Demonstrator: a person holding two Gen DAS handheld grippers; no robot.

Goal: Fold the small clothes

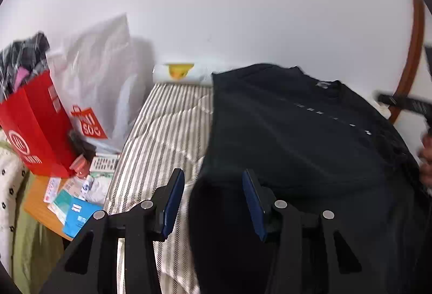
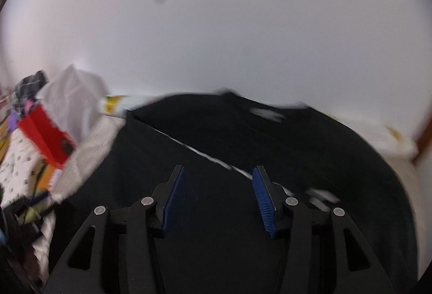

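Observation:
A black T-shirt (image 1: 297, 132) lies spread on a striped bed cover (image 1: 162, 132); small pale marks run across its chest. My left gripper (image 1: 213, 175) hovers open over the shirt's left edge, with the blue pads apart and nothing pinched between them. At the right edge of the left wrist view a person's hand (image 1: 426, 159) shows, blurred. The right wrist view is smeared by motion. In it my right gripper (image 2: 218, 169) stands open above the middle of the shirt (image 2: 297, 145), with no cloth between its pads.
A red paper bag (image 1: 35, 126) stuffed with clothes and a white plastic bag (image 1: 100, 72) stand left of the bed. A wooden bedside table (image 1: 35, 202) carries boxes and papers. A white wall is behind, and a curved brown frame (image 1: 413, 64) is at the right.

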